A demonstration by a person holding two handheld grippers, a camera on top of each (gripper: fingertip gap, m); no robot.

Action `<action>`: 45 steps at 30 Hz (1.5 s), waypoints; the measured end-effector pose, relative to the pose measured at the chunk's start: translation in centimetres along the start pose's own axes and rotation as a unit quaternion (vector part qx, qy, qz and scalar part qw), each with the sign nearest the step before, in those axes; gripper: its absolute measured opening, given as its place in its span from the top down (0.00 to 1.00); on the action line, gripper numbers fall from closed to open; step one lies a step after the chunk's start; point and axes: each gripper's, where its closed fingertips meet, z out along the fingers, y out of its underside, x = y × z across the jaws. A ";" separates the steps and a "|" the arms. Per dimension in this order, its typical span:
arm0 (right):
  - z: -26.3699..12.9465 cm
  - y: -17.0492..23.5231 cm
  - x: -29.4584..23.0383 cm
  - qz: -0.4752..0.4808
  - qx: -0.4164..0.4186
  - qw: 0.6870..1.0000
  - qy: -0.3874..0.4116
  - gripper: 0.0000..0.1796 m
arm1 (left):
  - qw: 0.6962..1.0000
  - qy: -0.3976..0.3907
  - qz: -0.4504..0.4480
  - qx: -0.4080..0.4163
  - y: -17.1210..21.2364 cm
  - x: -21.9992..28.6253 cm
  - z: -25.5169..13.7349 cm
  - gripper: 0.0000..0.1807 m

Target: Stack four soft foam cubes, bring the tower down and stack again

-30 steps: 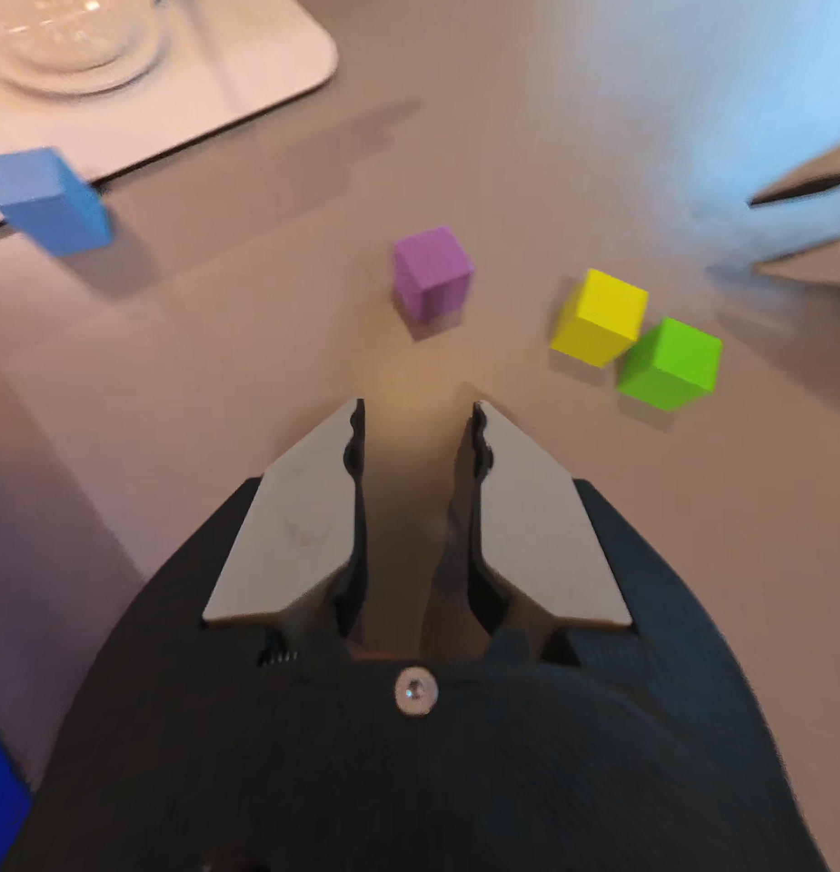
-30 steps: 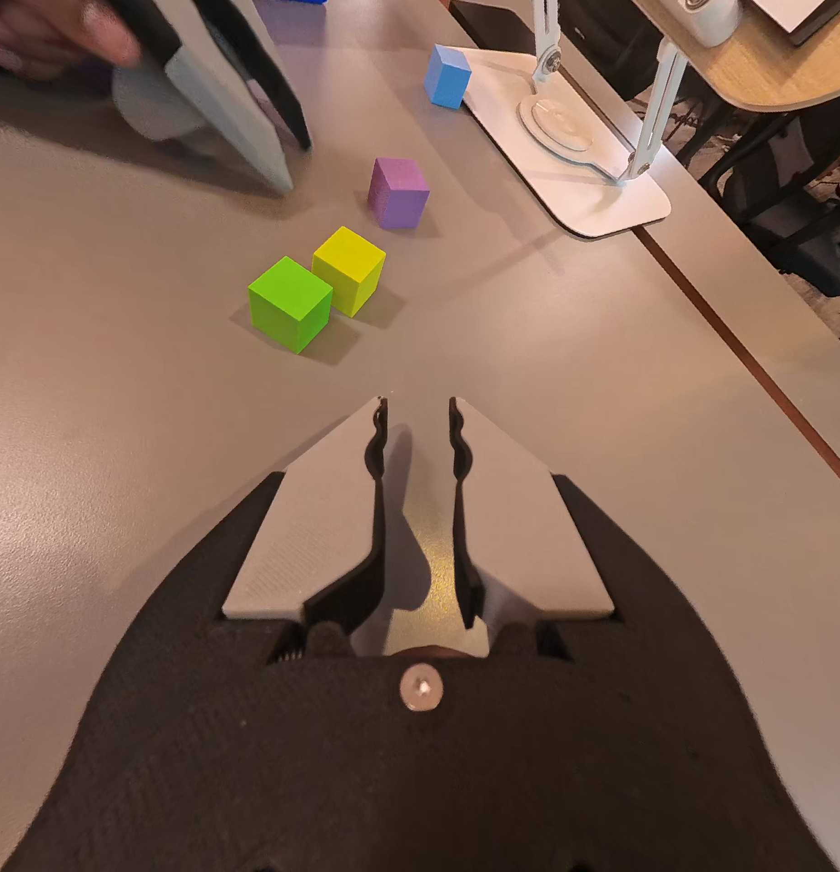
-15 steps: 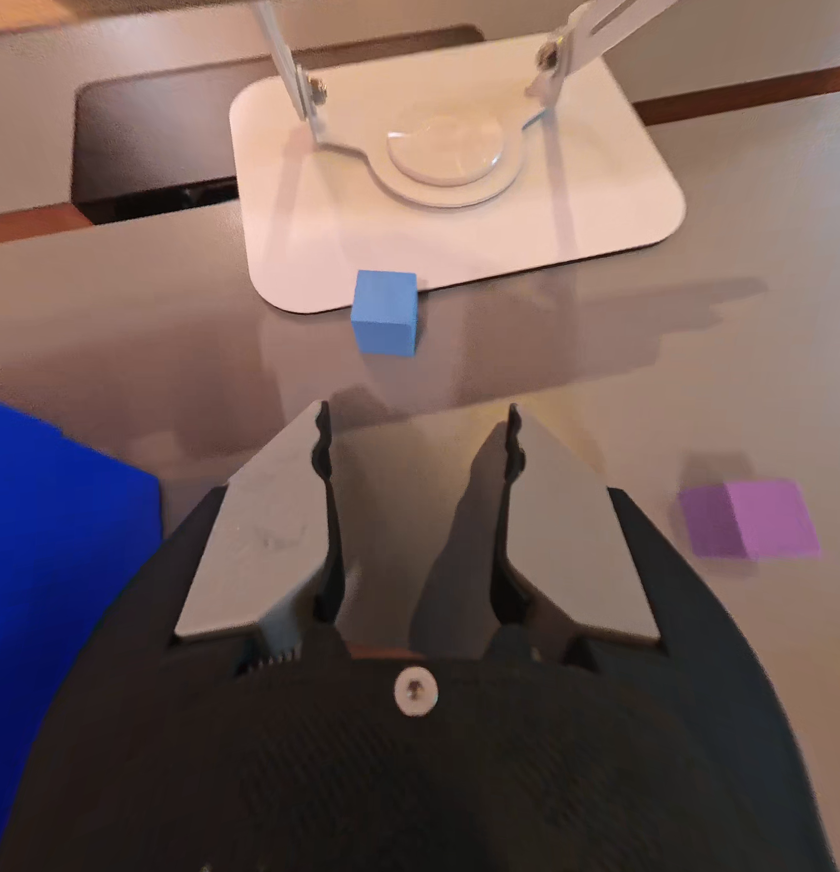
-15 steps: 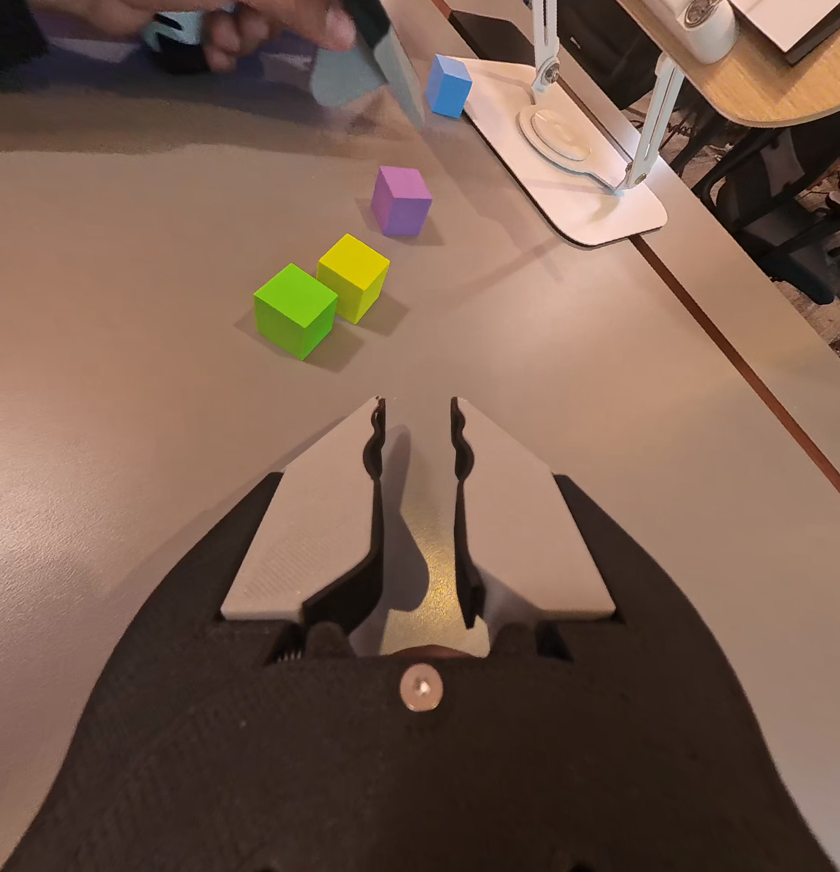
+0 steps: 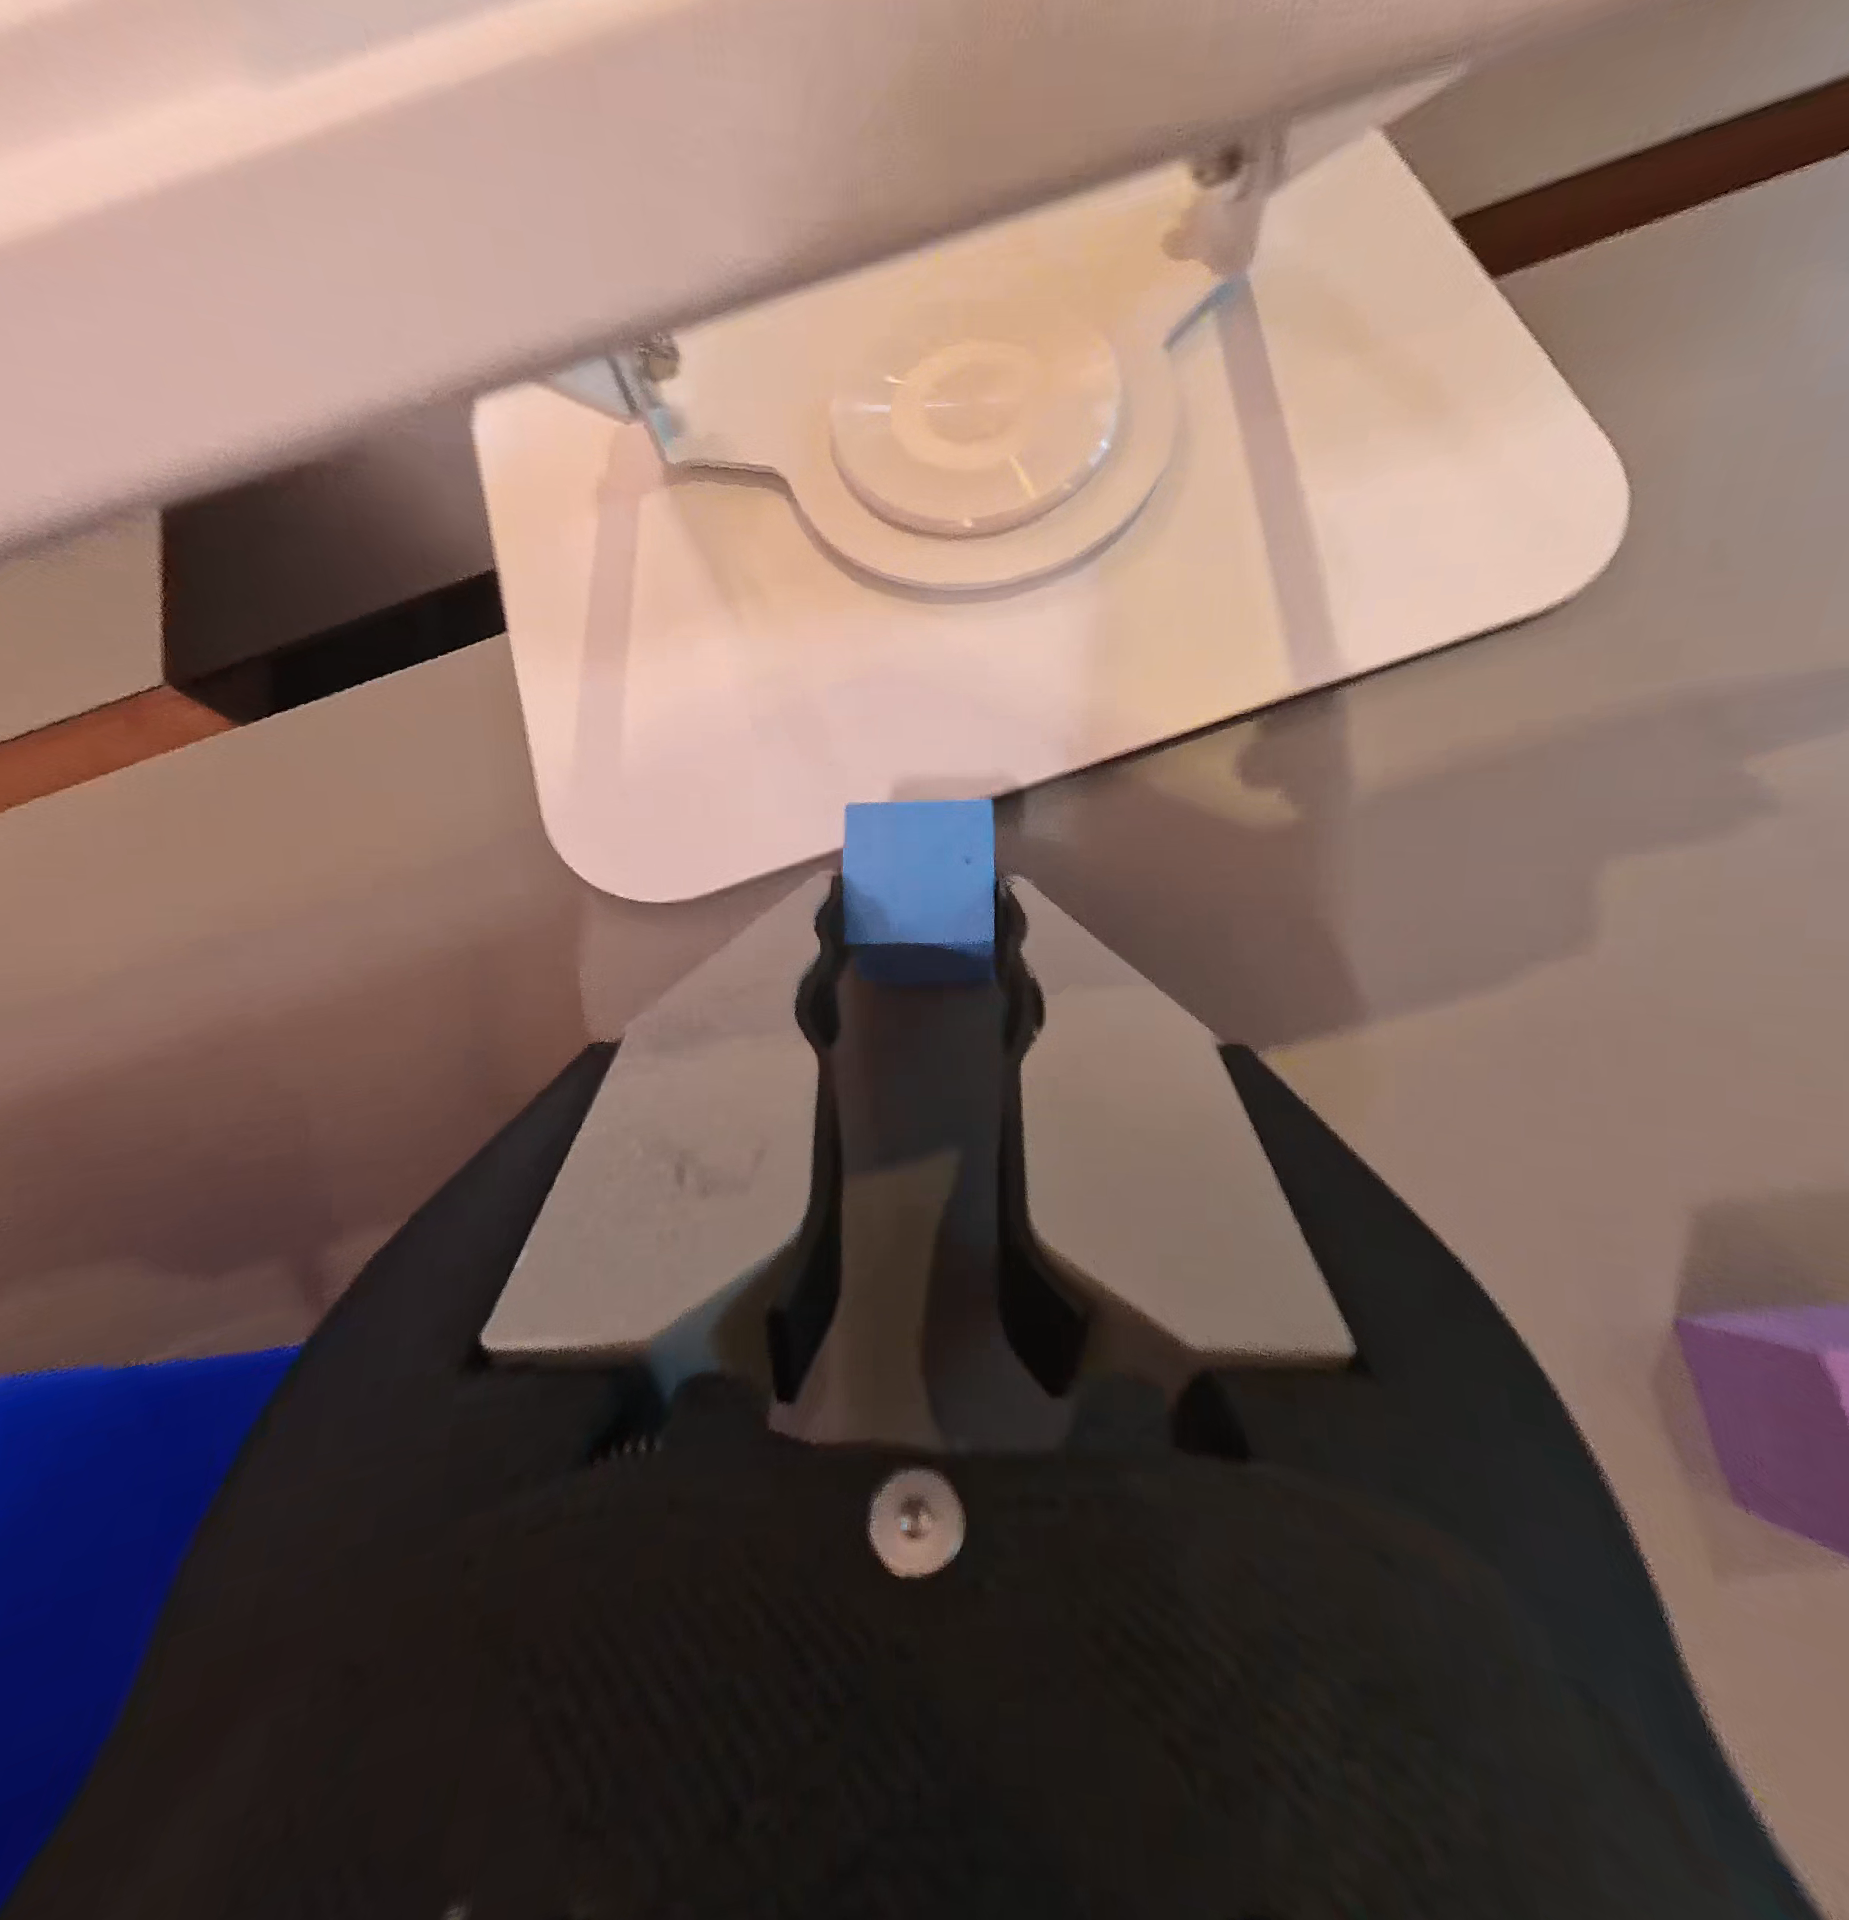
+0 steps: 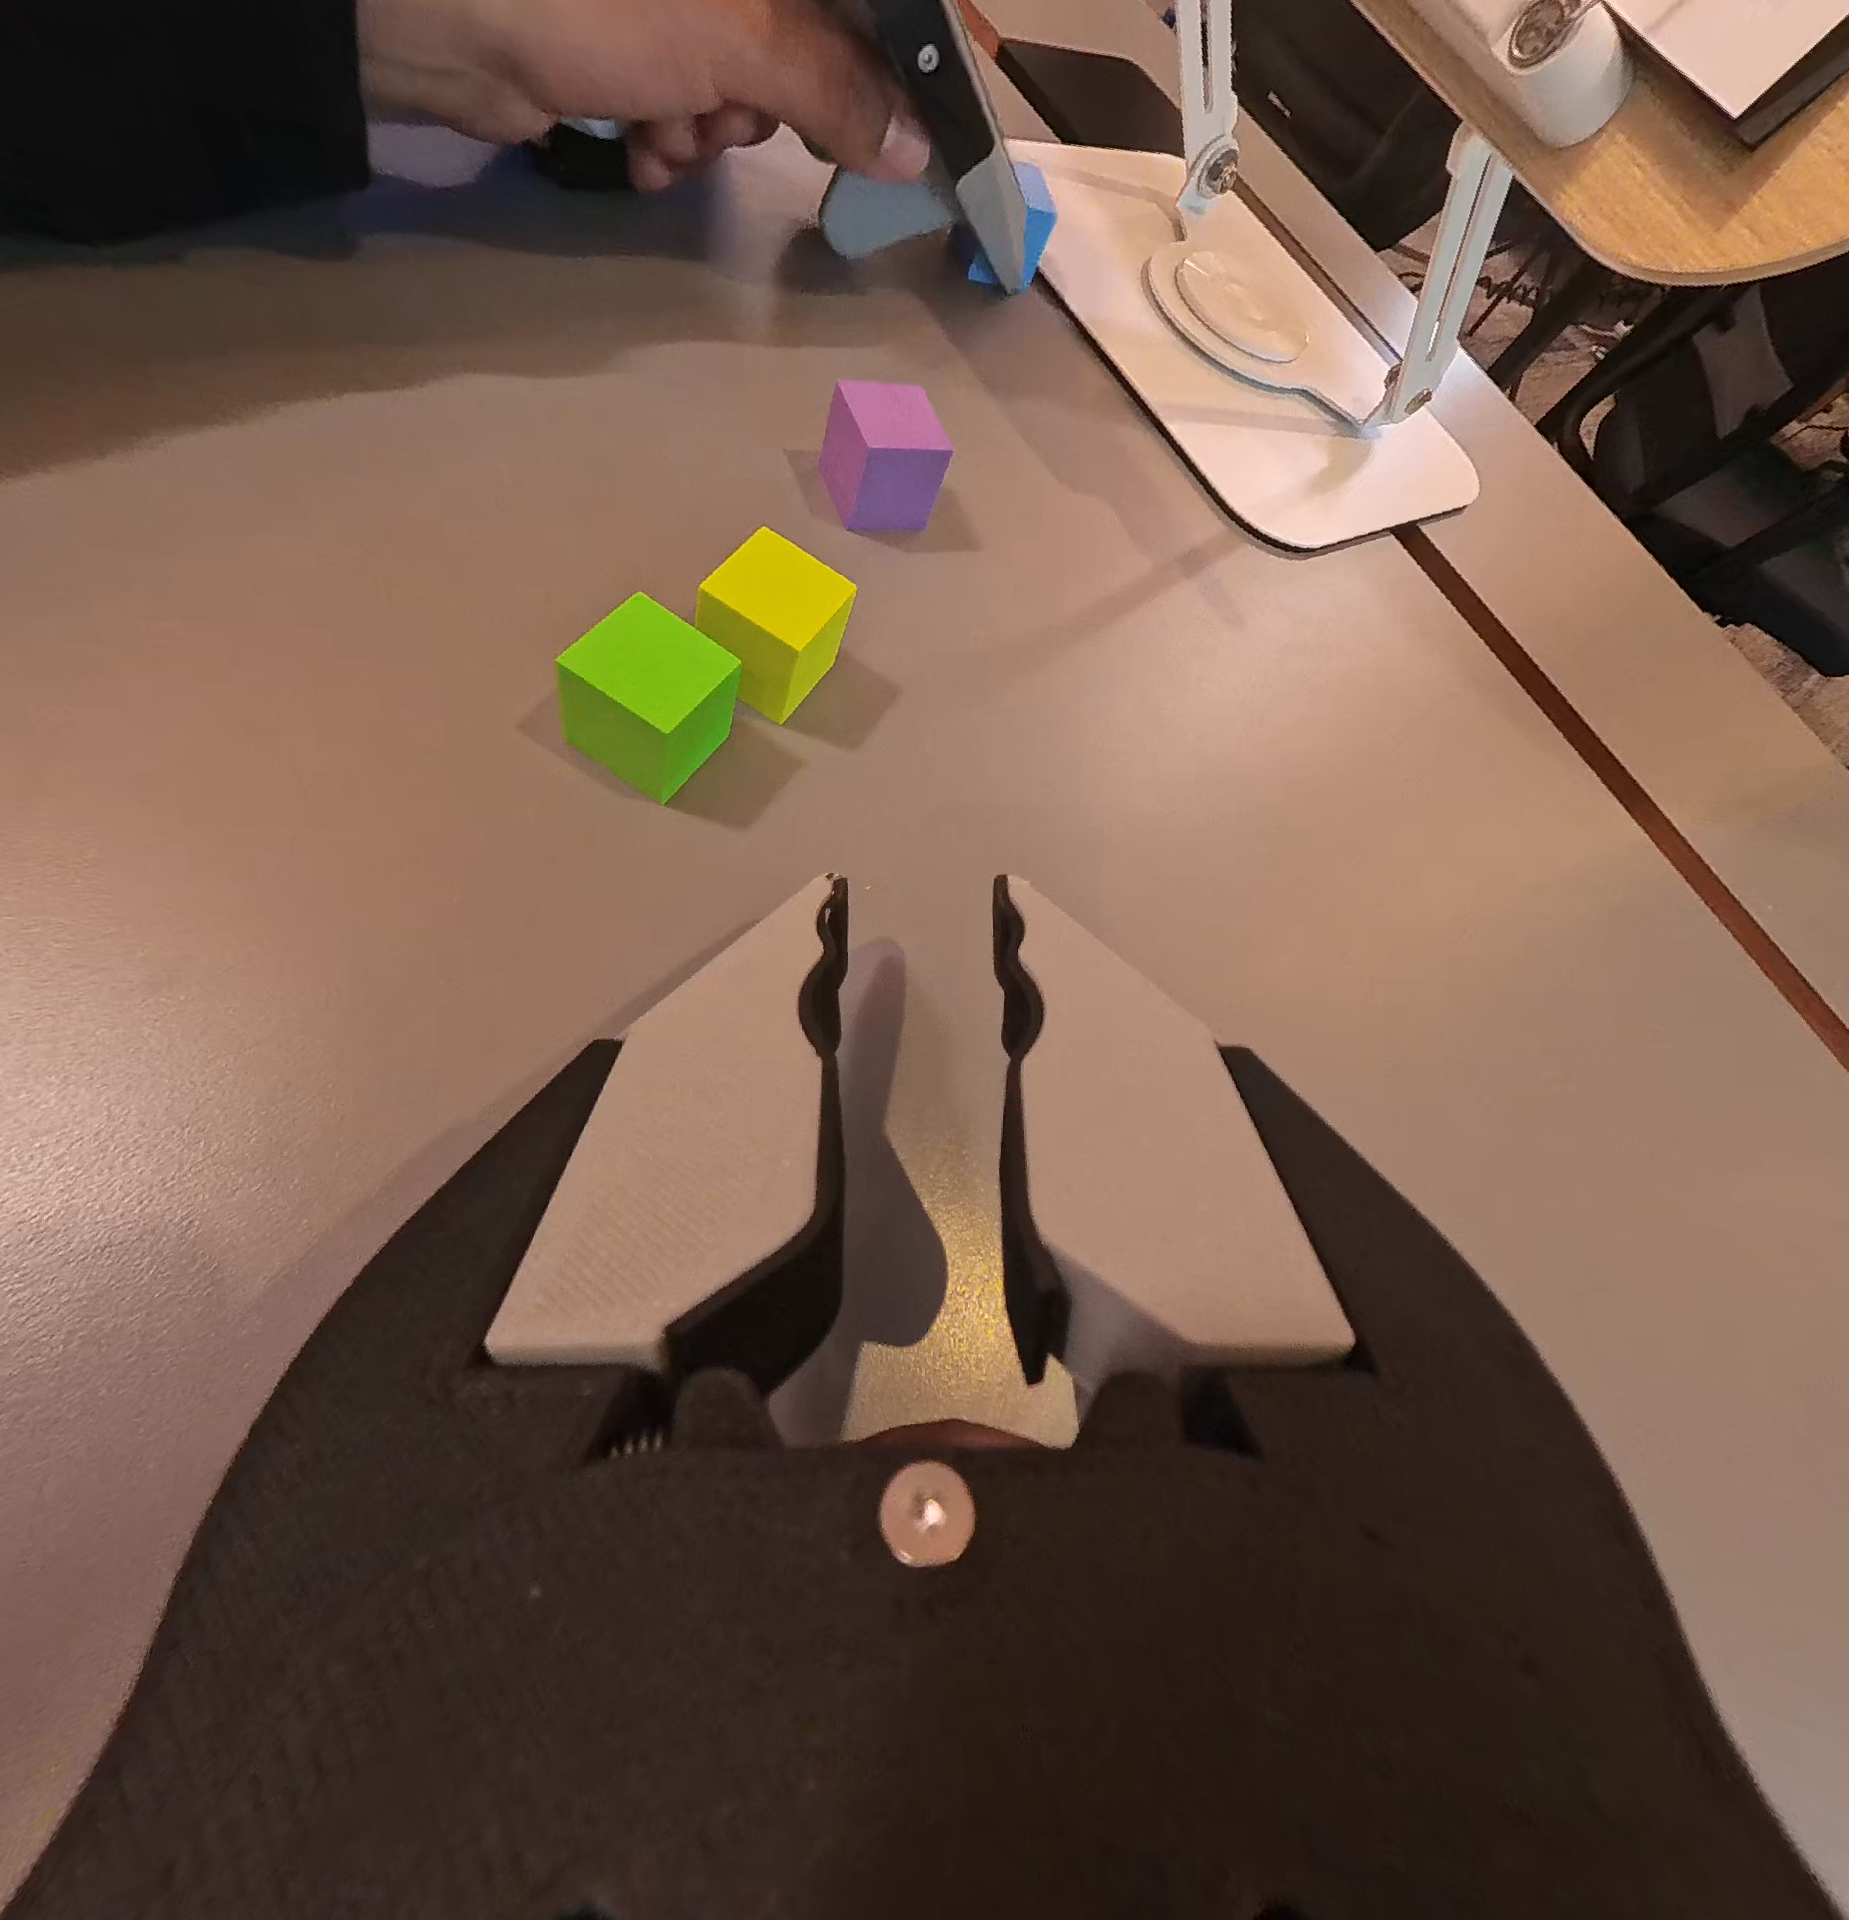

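In the left wrist view my left gripper [image 5: 918, 916] is shut on a light blue foam cube [image 5: 918, 894], which sits between the fingertips at the edge of a white stand base [image 5: 1419, 582]. The right wrist view shows the same grasp far off: the blue cube [image 6: 1034, 223] is under the left gripper's finger [image 6: 987, 208]. A purple cube [image 5: 1793, 1434] lies to its right. My right gripper [image 6: 920, 899] is open and empty above the grey table [image 6: 276, 935]. Ahead of it lie a green cube [image 6: 645, 691], touching a yellow cube [image 6: 776, 618], and the purple cube [image 6: 887, 457].
The white stand base [image 6: 1263, 416] with its two metal arms stands at the table's far right. A brown seam [image 6: 1626, 790] runs along the table's right side. A dark blue object [image 5: 99, 1558] lies at the lower left. A person's hand [image 6: 639, 73] holds the left gripper. Left tips to right tips: about 30 cm.
My left gripper swung from the purple cube towards the stand, opened wide, moved up to the blue cube and closed on it. The right gripper has stayed still and open.
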 end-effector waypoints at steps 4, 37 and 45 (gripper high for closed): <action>-0.1 0.1 0.0 -0.002 0.000 1.000 0.002 0.86 | 1.000 0.030 0.002 0.002 1.2 1.6 -1.5 0.85; -0.7 -0.3 0.7 0.009 0.024 1.000 0.005 0.87 | 0.864 0.411 0.289 0.016 12.0 18.8 -16.9 0.86; -0.5 -0.3 0.5 0.006 0.024 1.000 0.000 0.87 | 0.854 0.420 0.306 0.028 12.0 20.9 -17.3 0.86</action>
